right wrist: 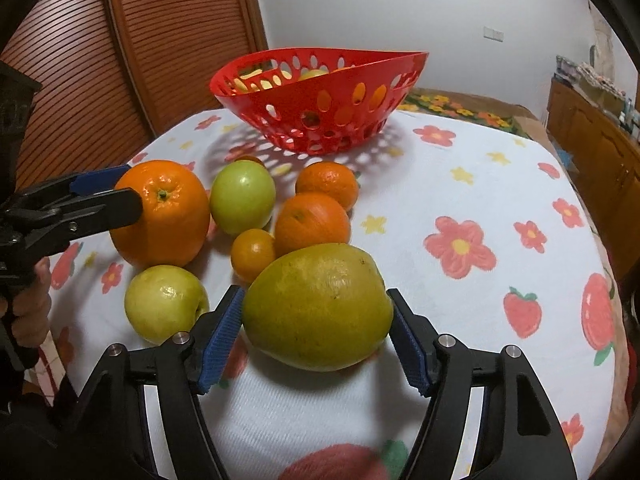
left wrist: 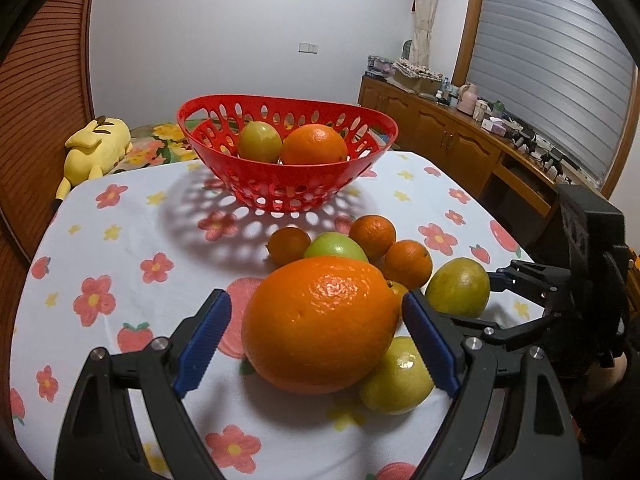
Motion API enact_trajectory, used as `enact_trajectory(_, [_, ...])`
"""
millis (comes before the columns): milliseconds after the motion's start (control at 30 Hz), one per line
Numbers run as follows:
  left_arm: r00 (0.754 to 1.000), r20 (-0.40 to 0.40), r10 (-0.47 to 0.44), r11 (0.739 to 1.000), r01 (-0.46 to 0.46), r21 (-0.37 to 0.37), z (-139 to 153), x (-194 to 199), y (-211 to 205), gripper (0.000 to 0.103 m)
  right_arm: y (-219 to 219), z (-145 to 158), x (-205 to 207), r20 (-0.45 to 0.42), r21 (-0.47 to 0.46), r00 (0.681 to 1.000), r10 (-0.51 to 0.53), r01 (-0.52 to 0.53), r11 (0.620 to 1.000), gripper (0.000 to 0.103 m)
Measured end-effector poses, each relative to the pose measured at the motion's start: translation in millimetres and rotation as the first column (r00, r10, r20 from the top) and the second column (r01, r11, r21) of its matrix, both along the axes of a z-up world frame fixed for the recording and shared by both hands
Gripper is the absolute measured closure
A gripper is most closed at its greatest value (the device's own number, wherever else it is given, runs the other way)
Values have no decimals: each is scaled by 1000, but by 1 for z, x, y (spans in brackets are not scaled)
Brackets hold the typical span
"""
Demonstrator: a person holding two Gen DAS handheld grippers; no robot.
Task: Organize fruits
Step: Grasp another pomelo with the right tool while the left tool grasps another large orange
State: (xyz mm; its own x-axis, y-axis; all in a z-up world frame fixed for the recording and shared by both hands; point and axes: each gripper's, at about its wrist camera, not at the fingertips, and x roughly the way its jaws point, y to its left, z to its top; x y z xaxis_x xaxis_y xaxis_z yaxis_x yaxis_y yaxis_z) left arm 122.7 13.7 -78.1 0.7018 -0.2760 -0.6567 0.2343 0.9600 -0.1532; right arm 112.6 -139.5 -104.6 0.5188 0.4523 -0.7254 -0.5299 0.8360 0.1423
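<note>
Left wrist view: left tongs spread either side of large orange, right pad touching, left pad apart; red basket beyond on floral tabletop, held one orange and one yellow-green fruit

Right wrist view: right tongs spread around greenish-yellow fruit, pads close against it; green apple, small oranges clustered just beyond

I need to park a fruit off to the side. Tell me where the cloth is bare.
Free: the cloth left of the red basket and big orange, toward the plush toy; also the wide stretch right of the greenish-yellow fruit and oranges. Crowded: the fruit cluster between basket and both grippers.
</note>
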Motion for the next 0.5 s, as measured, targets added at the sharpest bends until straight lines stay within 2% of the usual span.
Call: enact_trajectory(500, [999, -48, -6, 1000, 6, 12, -16, 9, -6, 12, -5, -3, -3, 18, 31, 1000, -15, 14, 999, 31])
